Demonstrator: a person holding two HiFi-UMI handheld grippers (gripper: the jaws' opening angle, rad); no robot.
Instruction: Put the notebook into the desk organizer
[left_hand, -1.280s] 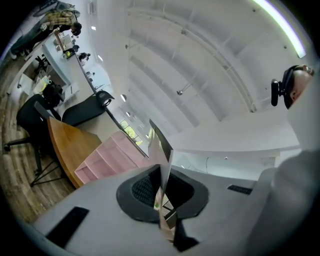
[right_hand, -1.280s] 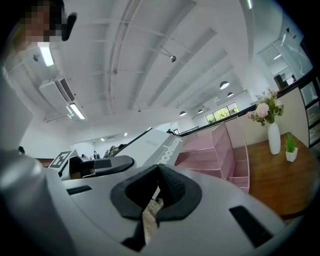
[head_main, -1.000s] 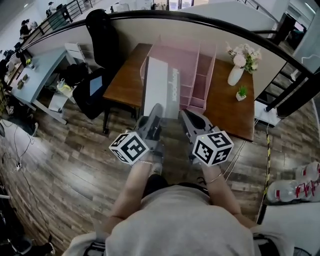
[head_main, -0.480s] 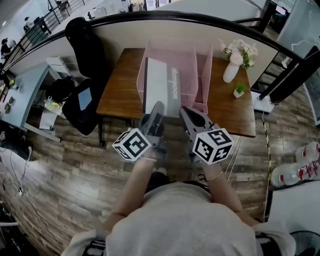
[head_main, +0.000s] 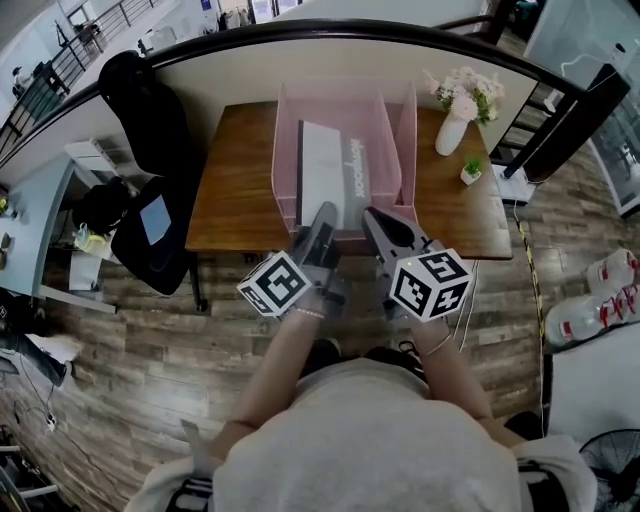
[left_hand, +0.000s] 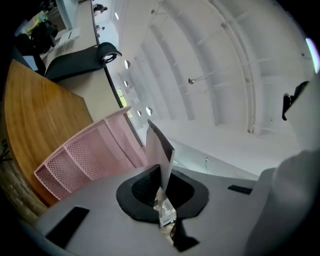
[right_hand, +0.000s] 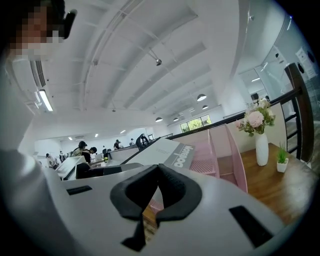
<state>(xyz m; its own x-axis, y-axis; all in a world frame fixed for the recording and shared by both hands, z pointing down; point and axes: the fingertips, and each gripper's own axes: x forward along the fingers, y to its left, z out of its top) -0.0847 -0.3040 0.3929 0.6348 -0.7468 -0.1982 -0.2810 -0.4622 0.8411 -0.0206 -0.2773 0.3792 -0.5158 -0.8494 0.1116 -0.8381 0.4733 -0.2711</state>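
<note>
Notebook (head_main: 328, 180), a grey-white one with a darker strip of print along one side, sits tilted inside the wide left compartment of the pink mesh desk organizer (head_main: 395, 120), its near end raised toward the organizer's front edge. The left gripper (left_hand: 164, 172) is clamped on that near end: its own view shows the thin edge of the notebook pinched upright between the two dark pads, with the organizer's mesh wall just beyond it. The right gripper (right_hand: 159, 167) hovers at the organizer's front, just beside the left one; its jaws are closed tip to tip with nothing between them, and the notebook lies past them over the organizer. Whether it touches the notebook cannot be made out. The organizer stands on a wooden desk (head_main: 230, 190), with a white vase of flowers (head_main: 450, 130) to the organizer's right.
</note>
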